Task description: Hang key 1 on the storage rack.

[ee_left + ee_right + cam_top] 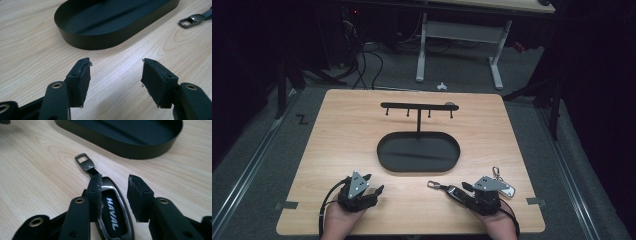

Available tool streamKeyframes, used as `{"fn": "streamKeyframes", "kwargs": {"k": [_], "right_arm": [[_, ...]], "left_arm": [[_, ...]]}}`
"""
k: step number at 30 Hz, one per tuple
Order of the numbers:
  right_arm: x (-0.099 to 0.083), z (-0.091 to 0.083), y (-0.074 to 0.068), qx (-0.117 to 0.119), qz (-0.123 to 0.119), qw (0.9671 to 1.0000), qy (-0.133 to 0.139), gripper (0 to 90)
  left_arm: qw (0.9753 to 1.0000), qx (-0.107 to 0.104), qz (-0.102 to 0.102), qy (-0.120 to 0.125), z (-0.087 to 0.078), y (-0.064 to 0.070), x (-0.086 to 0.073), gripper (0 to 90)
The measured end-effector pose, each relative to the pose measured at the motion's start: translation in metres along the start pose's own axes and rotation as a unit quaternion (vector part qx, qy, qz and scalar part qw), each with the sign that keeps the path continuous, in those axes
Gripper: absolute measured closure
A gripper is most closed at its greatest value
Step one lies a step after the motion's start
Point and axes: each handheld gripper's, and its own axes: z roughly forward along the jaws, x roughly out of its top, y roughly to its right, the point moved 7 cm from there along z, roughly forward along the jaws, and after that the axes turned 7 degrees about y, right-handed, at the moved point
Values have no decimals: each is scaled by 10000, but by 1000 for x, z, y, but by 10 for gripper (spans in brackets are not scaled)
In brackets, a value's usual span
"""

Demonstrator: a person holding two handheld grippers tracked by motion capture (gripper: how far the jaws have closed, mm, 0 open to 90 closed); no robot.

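Observation:
A black HAVAL key fob (112,215) with a metal clasp (84,161) lies flat on the wooden table. My right gripper (115,178) stands open low over it, its pads on either side of the fob's body. In the high view the right gripper (458,190) is at the front right, and the fob's clasp (433,185) pokes out to its left. My left gripper (374,183) is open at the front left with nothing between its fingers (81,77). From the left gripper view the clasp (191,20) lies far right. A black oval tray (419,169) sits mid-table.
A black T-shaped hook rack (418,106) rises behind the tray. The tray wall (95,41) is just ahead of the left gripper, and the tray wall (130,148) is also close ahead of the right one. A silver key with a ring (506,189) lies right of the right gripper.

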Motion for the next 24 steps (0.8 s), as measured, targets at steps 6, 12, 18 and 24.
{"fn": "streamKeyframes", "kwargs": {"k": [6,12,18,24], "right_arm": [[-7,-1,12,-140,32,9994,-307,566],[-11,2,23,-181,-11,9964,-828,524],[-4,-2,25,-171,-244,9902,-1363,504],[0,-5,20,-123,-358,9797,-1969,480]], "left_arm": [[10000,-15,-30,3,2,0,0,398],[9999,-124,-23,-50,3,3,-1,394],[9998,-200,-41,-42,2,5,-1,394],[9997,-224,-57,-25,2,4,-1,392]]}}
